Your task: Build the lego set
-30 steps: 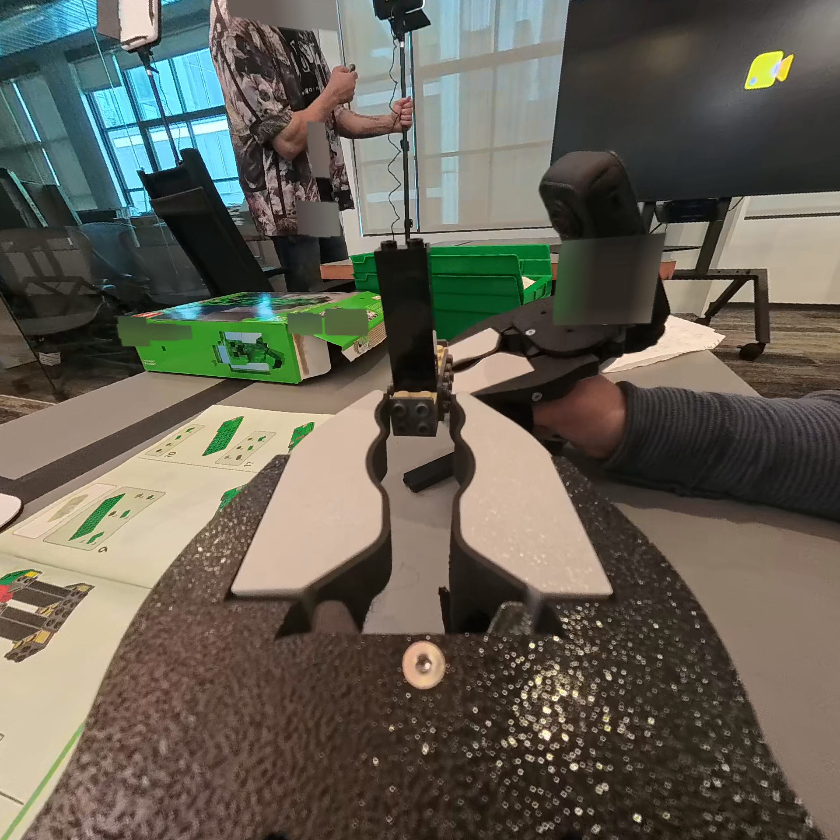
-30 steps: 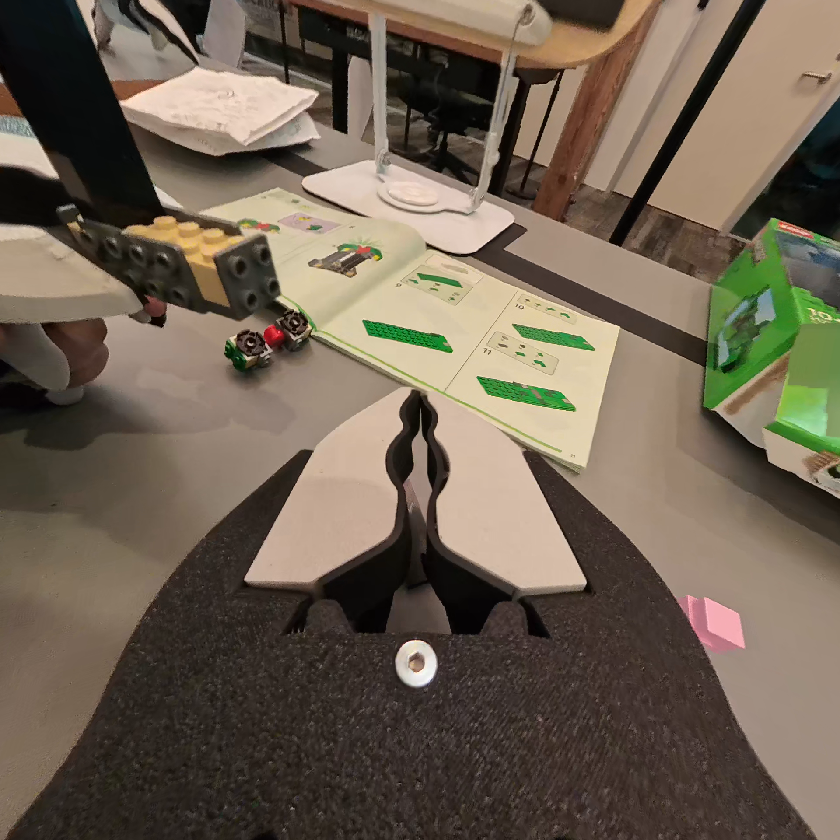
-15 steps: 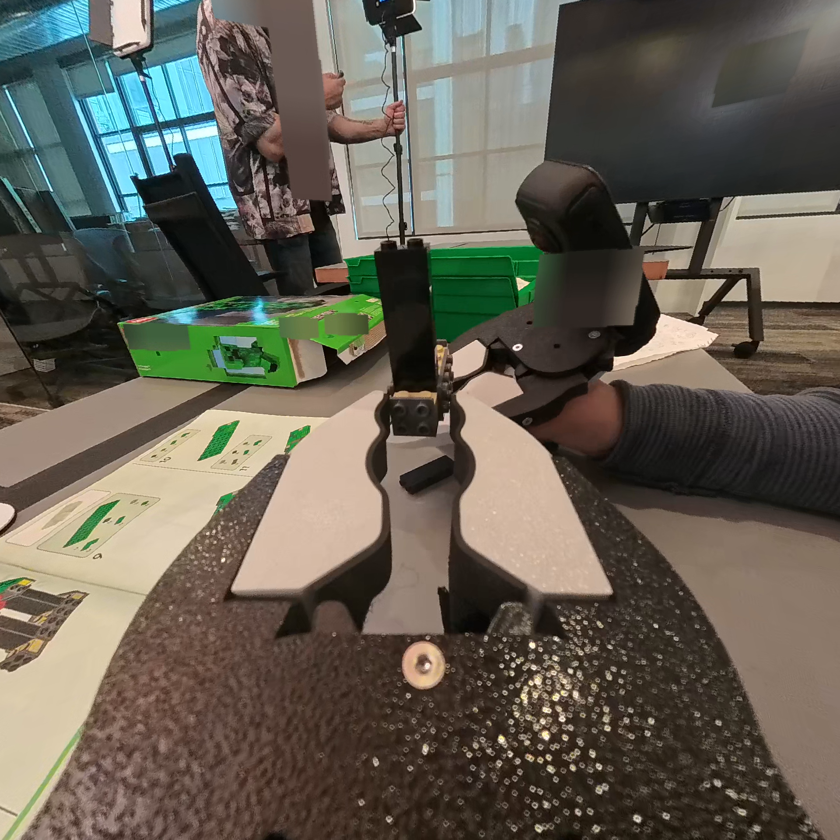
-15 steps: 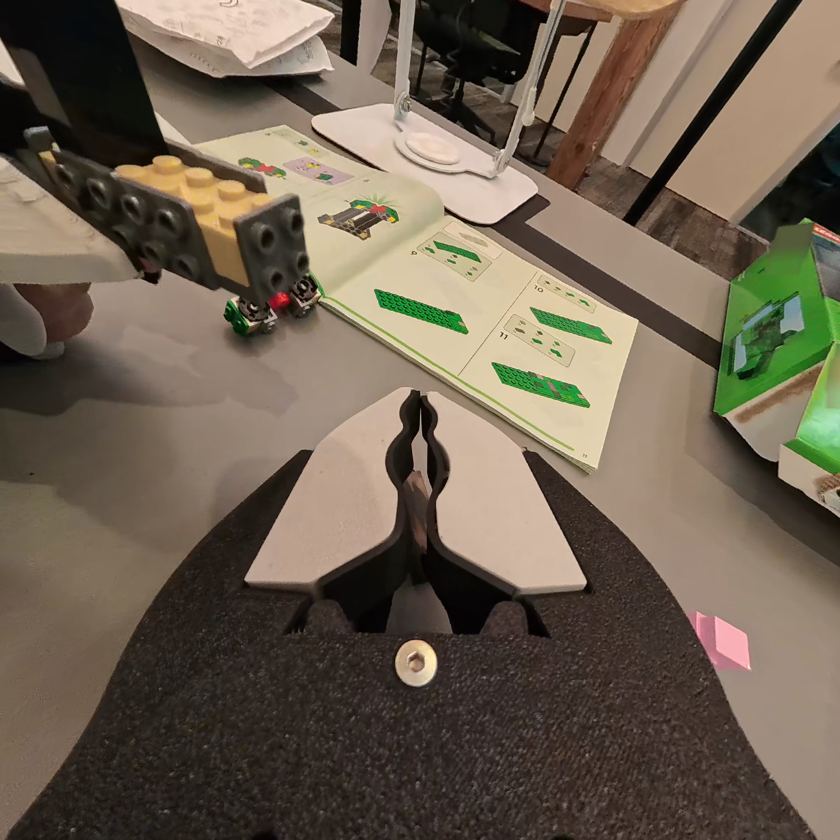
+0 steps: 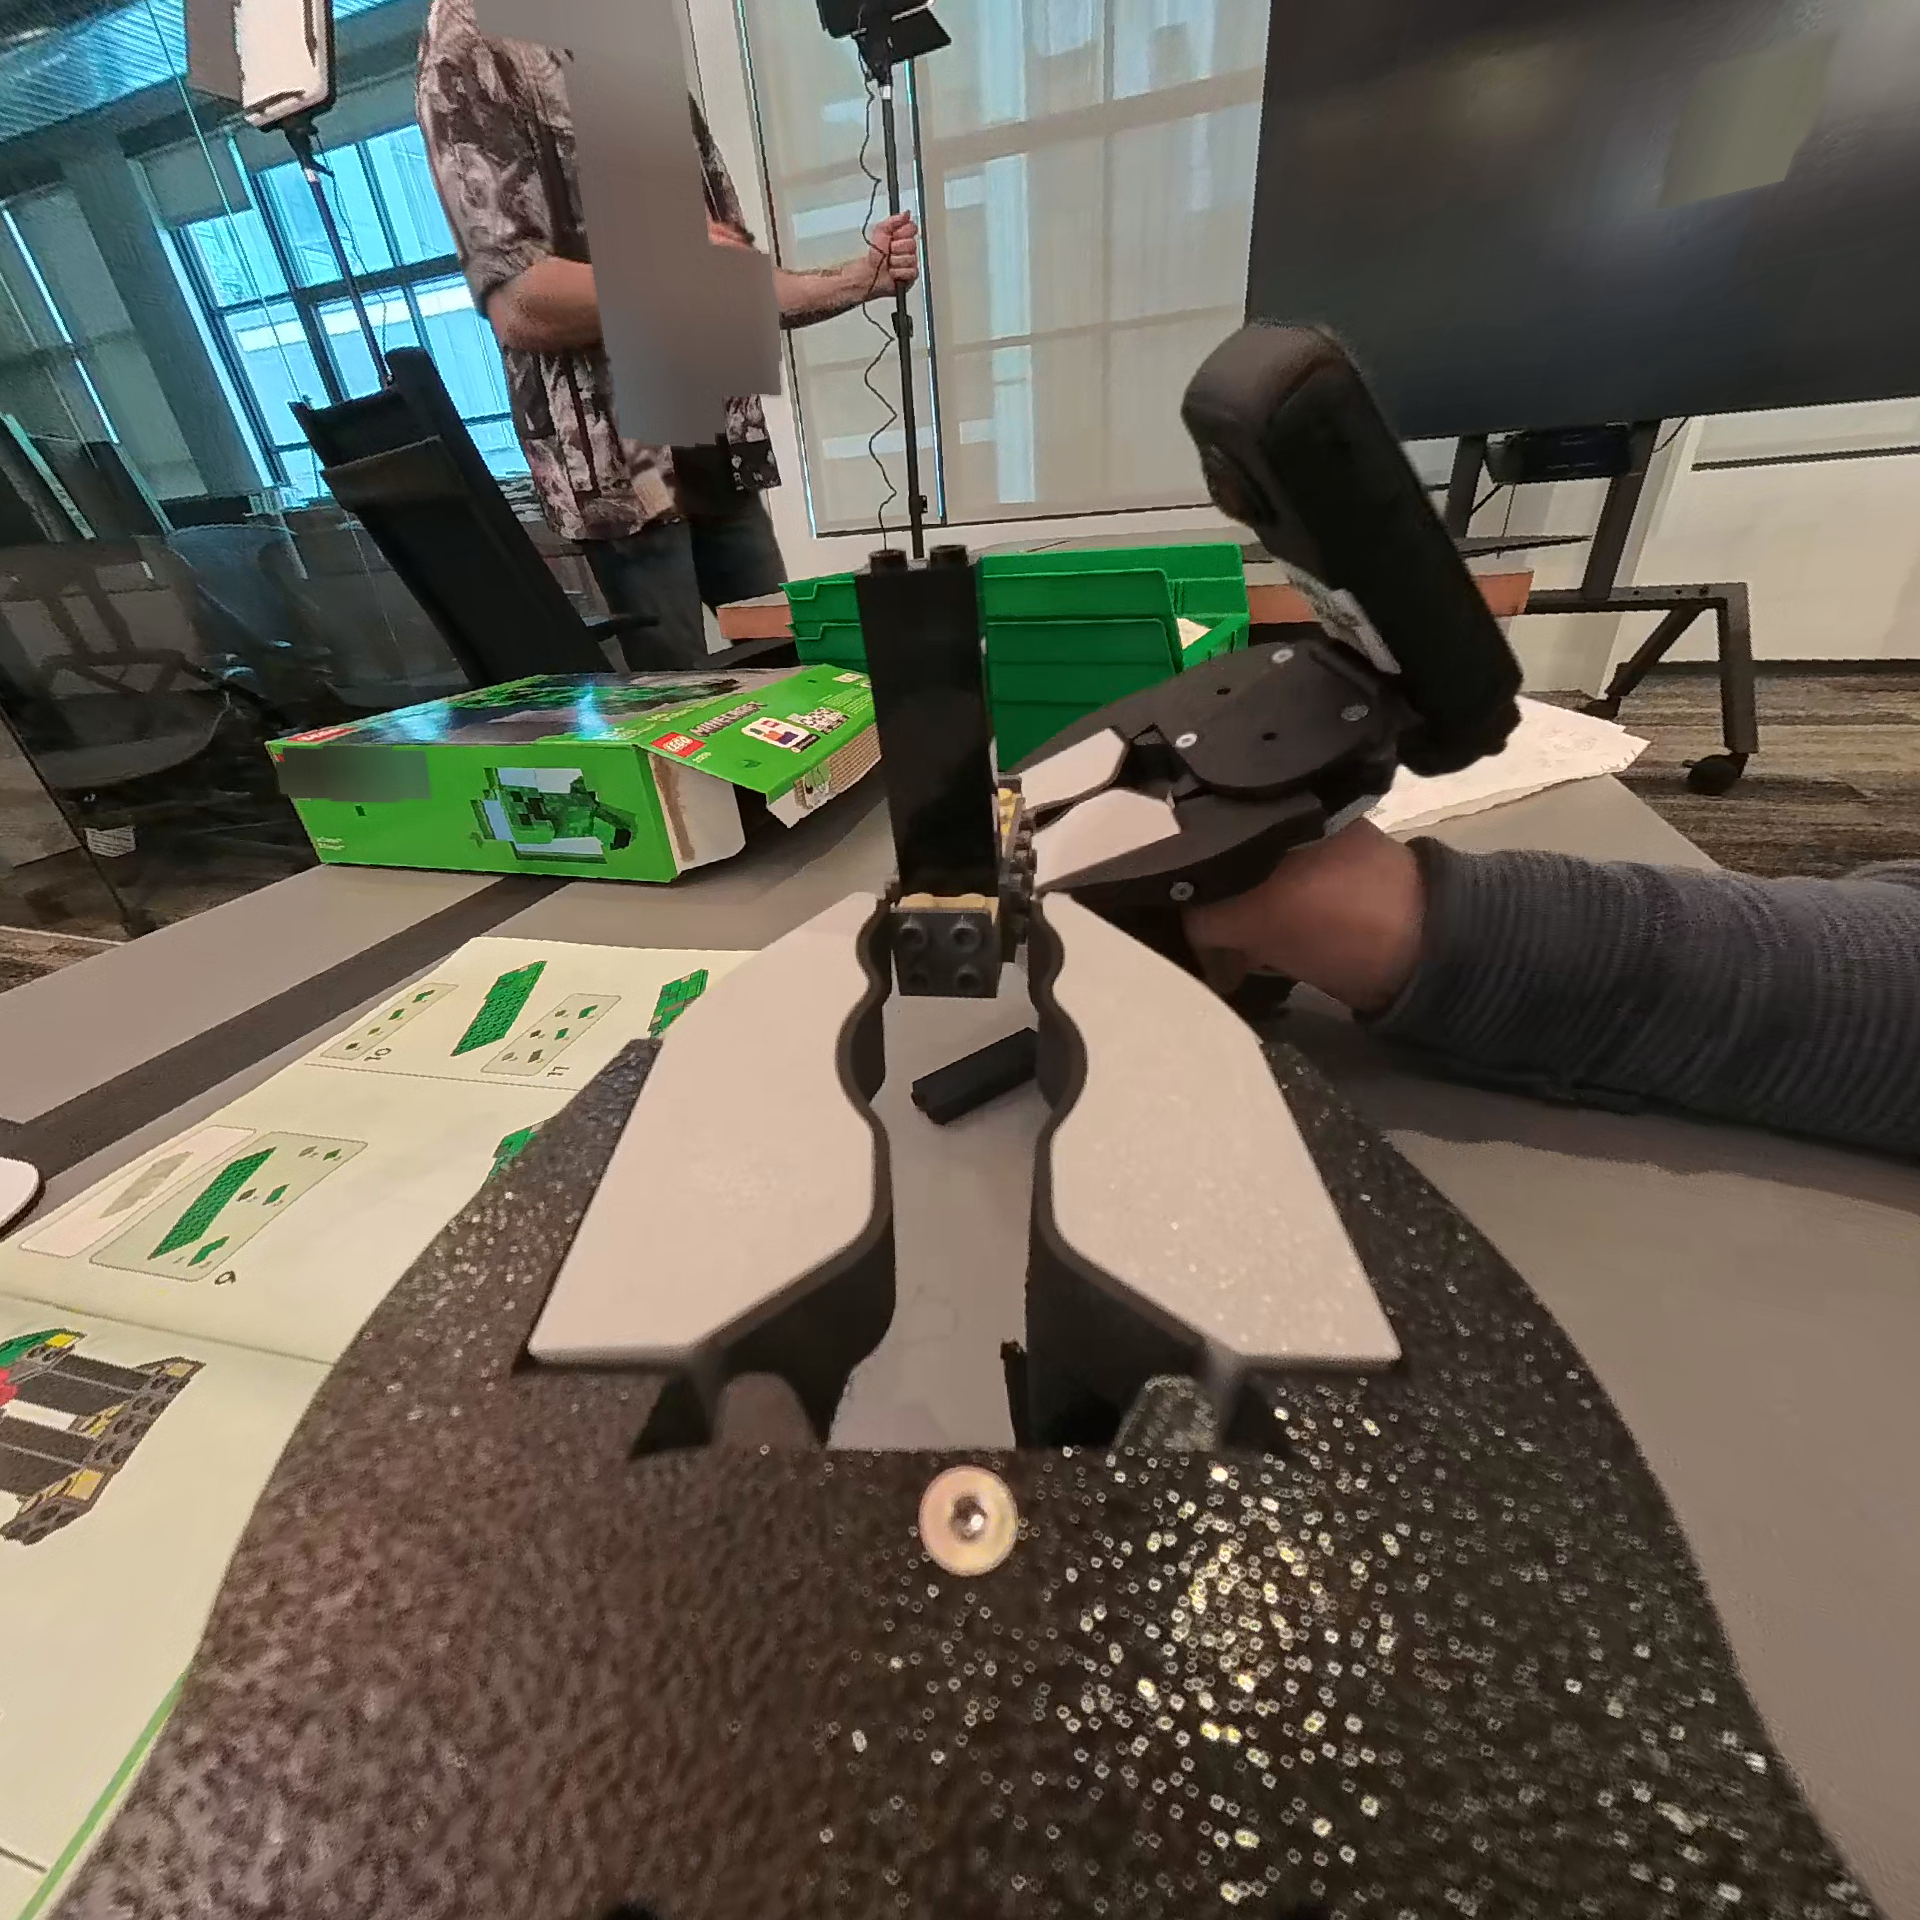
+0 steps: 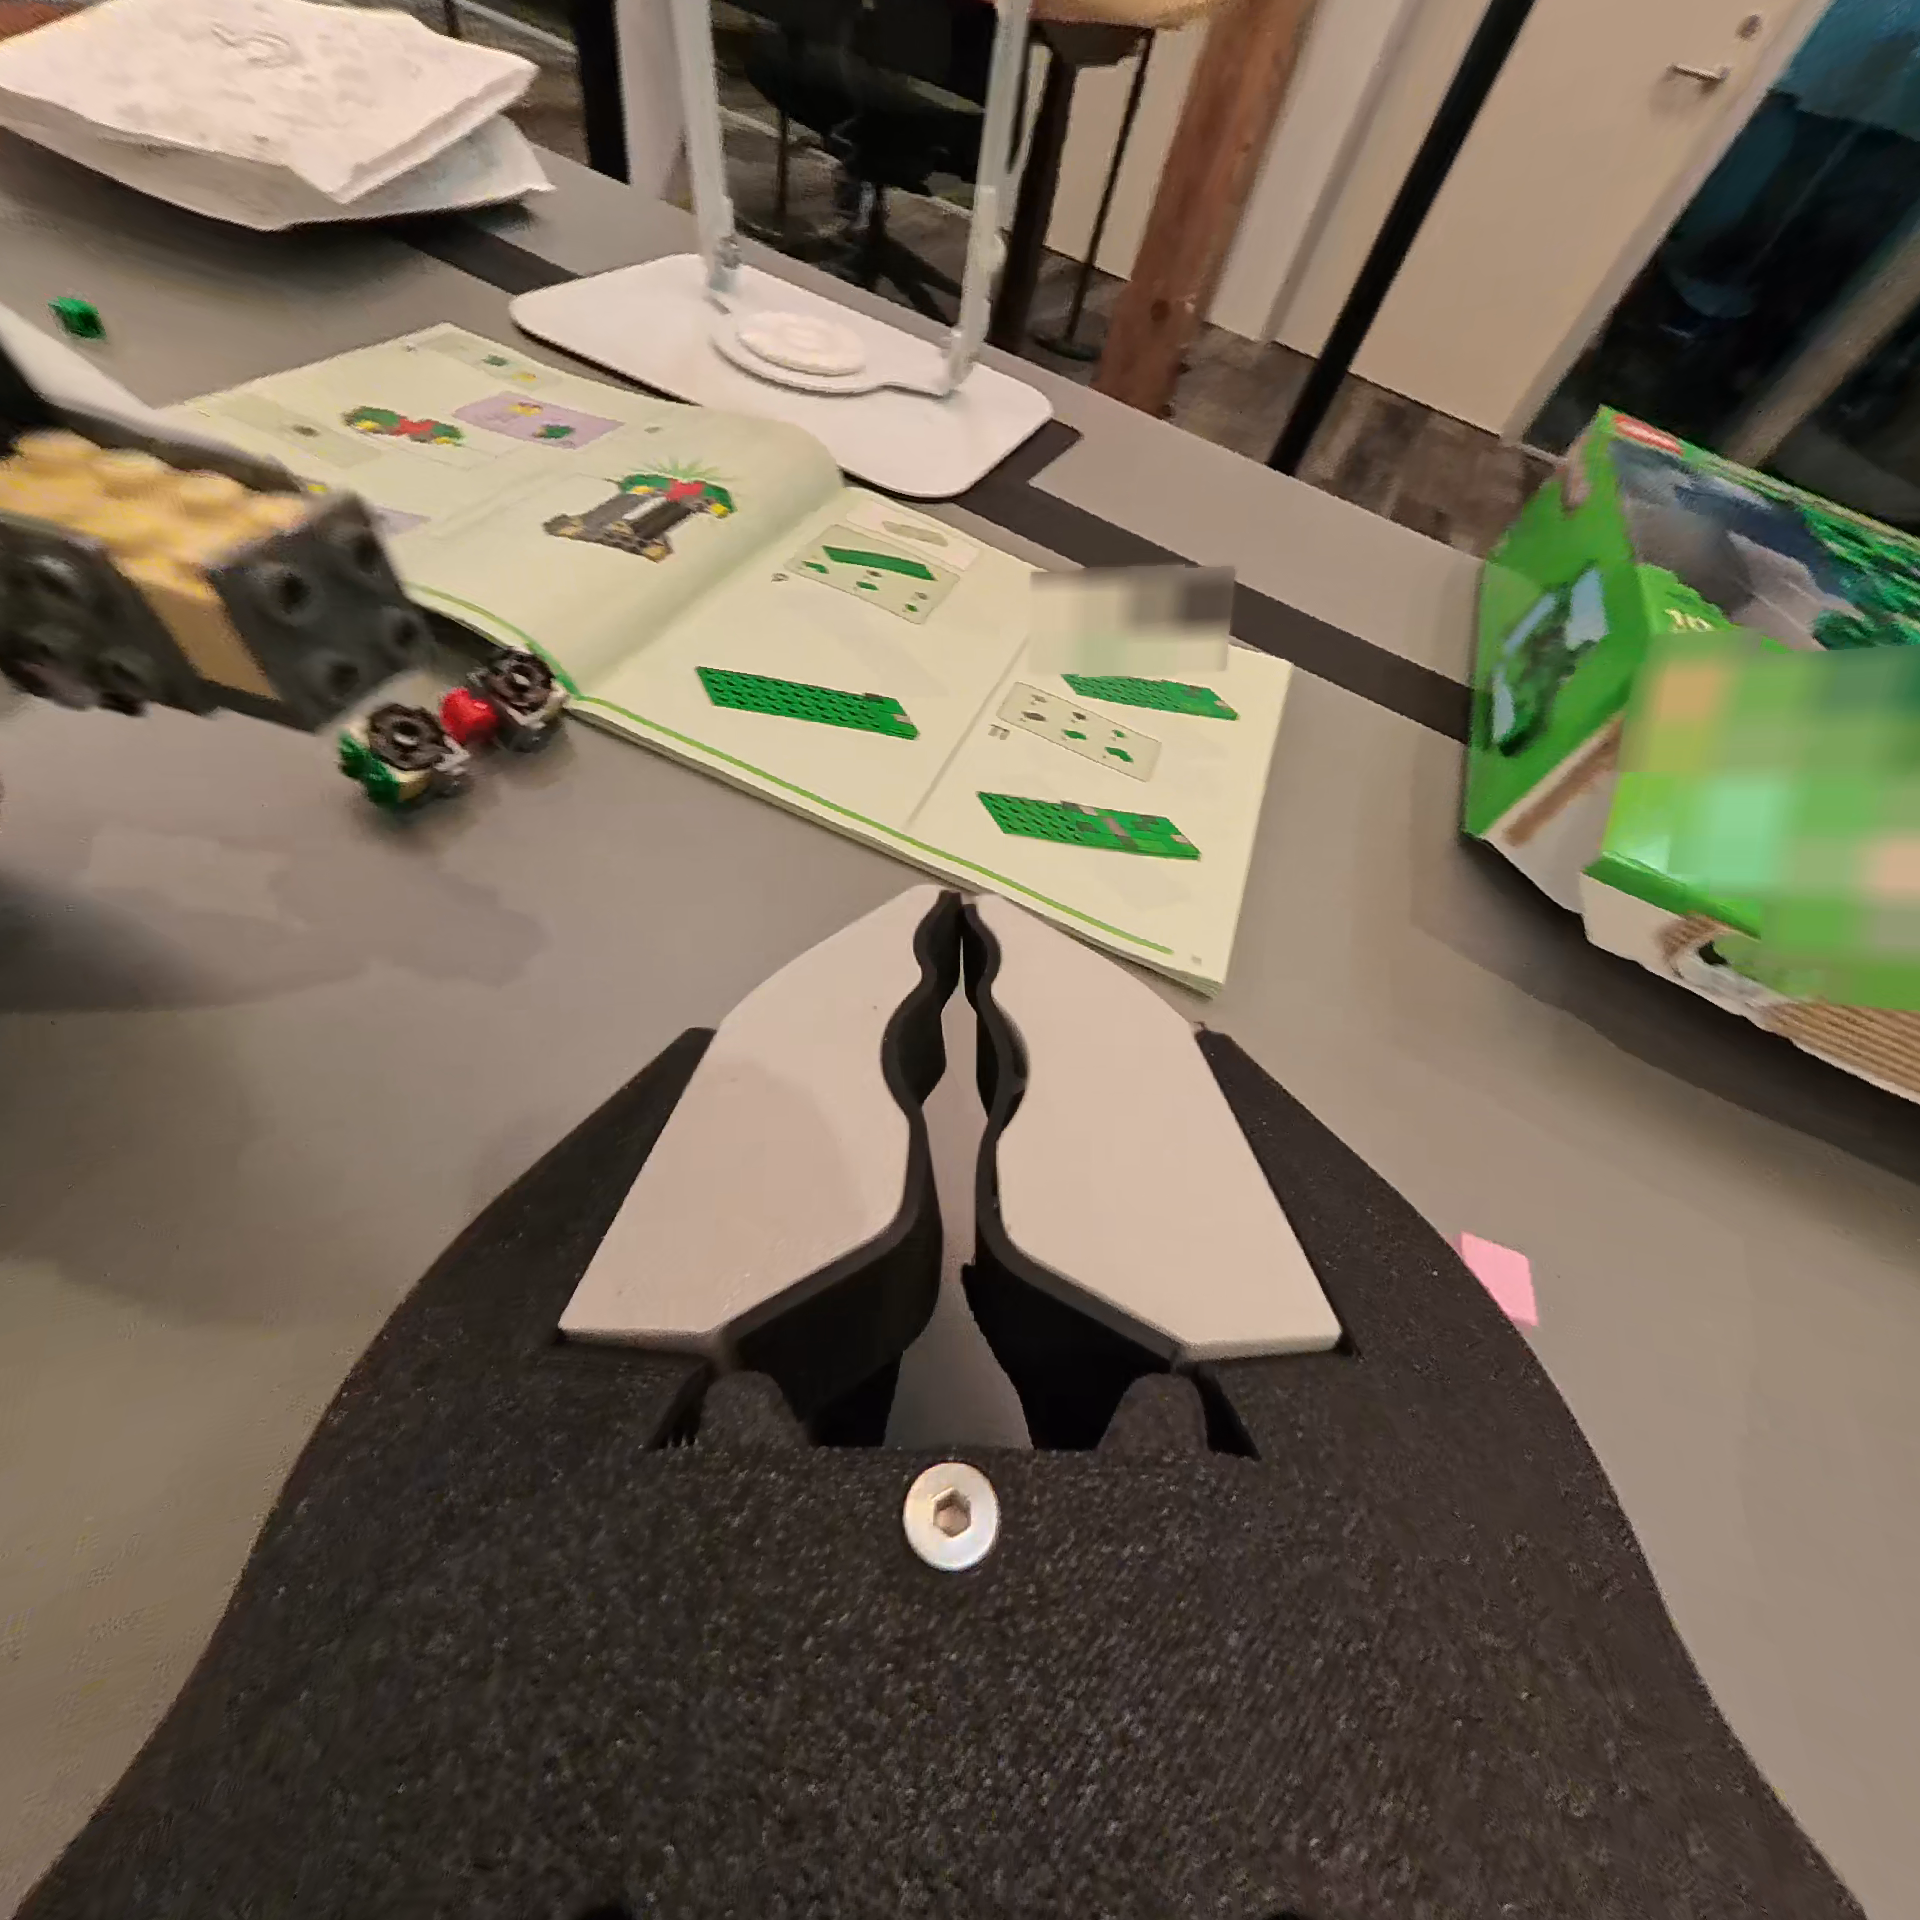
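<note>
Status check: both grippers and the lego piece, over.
Left gripper shut on lego assembly, black column upright. Right gripper shut, empty, beside it. Loose black brick on table below.

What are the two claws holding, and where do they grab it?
The left claw grips the lego assembly by its grey-and-tan base, the black column sticking up. The right claw is shut and holds nothing.

Daylight pours through the windows [image 5: 1049, 260] at 12 o'clock in the left wrist view, blowing them out pale and leaving the near bench [image 5: 1662, 1299] evenly lit. Glints speckle the black mount [image 5: 1247, 1662] at 5 o'clock. The right wrist view is warmer and dimmer, with motion blur on the bricks [image 6: 208, 613] at 9 o'clock and soft shadows beneath. Both views bow at the edges.
</note>
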A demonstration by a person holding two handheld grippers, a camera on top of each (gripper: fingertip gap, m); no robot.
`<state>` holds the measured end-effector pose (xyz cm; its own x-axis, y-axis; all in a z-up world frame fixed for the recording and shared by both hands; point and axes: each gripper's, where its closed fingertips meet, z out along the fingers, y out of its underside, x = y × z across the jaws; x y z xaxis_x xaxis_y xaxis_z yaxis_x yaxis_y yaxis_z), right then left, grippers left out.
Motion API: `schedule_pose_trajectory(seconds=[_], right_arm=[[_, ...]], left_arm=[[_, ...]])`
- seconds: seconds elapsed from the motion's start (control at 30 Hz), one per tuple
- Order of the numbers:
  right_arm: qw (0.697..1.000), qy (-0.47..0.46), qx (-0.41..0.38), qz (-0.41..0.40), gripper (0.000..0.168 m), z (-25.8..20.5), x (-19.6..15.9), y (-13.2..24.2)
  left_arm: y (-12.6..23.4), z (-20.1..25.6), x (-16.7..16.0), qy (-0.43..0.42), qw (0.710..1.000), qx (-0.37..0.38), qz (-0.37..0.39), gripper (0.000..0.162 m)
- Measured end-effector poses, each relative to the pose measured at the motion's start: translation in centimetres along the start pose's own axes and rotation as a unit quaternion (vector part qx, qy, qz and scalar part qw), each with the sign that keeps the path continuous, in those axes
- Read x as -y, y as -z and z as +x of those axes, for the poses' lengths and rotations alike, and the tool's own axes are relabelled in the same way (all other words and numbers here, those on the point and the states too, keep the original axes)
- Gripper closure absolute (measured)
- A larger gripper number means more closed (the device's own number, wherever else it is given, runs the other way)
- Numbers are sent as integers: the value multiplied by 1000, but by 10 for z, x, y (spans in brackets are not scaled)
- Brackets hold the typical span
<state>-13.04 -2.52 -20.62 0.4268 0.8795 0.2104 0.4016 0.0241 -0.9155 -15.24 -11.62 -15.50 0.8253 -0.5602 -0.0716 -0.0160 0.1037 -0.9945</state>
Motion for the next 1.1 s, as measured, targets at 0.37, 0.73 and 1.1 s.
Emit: schedule_pose_trajectory(seconds=[0.37,0.73,1.1], right_arm=[[1000,7,-5,-28,168,1,-9,-6],[999,29,-1,-35,168,-4,-10,-9],[1000,27,-5,-1,168,-5,0,-6]], left_arm=[[0,1,0,3,1000,-7,2,138],[1,0,1,12,1000,-7,5,138],[0,1,1,7,1000,-10,5,138]])
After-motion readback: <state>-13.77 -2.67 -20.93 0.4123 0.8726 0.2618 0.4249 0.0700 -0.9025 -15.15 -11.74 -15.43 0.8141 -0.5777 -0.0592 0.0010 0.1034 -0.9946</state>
